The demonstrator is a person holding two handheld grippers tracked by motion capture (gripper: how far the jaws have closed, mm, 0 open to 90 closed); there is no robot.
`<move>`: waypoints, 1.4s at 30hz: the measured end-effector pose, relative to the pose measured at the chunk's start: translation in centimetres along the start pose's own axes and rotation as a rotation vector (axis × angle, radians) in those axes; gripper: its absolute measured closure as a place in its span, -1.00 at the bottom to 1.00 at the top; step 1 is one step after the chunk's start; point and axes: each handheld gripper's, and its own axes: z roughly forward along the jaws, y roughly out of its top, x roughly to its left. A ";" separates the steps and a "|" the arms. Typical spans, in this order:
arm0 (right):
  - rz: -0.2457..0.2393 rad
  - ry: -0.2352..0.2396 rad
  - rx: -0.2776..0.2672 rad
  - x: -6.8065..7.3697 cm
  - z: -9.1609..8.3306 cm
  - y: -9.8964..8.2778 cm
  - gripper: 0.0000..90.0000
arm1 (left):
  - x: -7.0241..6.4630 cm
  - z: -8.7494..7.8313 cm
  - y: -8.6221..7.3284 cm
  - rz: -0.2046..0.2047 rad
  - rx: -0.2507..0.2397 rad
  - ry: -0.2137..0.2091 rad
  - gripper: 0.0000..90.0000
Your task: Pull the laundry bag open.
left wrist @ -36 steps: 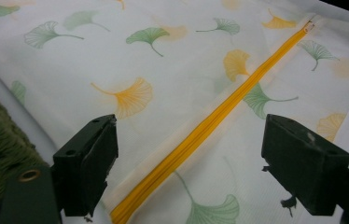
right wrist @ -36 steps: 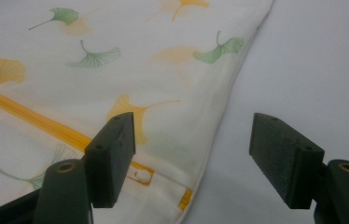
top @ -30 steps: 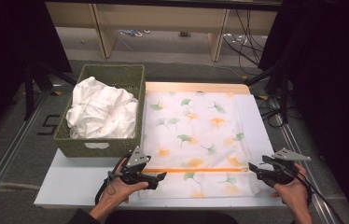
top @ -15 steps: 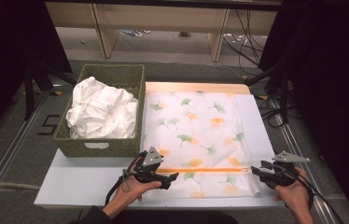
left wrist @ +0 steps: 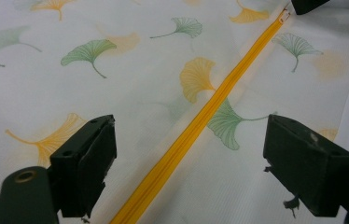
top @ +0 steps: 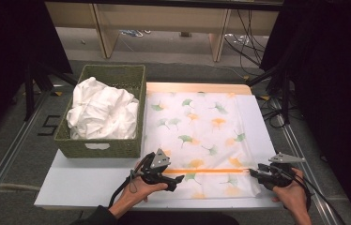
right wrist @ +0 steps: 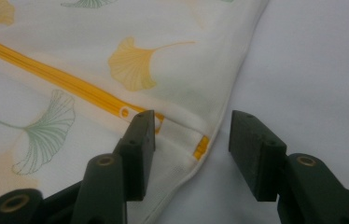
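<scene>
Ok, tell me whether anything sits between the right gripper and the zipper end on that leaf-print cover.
Nothing visible does. The right gripper has open jaws that have just been closing around the cover's edge, beside the orange zipper's end.

A green wicker basket (top: pixel 117 146) stands at the left of the white table (top: pixel 77 180), heaped with crumpled white cloth (top: pixel 101 112). Behind the table, cables (top: pixel 253 26) trail on the floor
</scene>
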 end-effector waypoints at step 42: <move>-0.222 -0.032 -0.090 2.2 -1.6 2.7 0.89 | -3.4 5.4 3.2 0.083 -0.025 -0.112 -0.49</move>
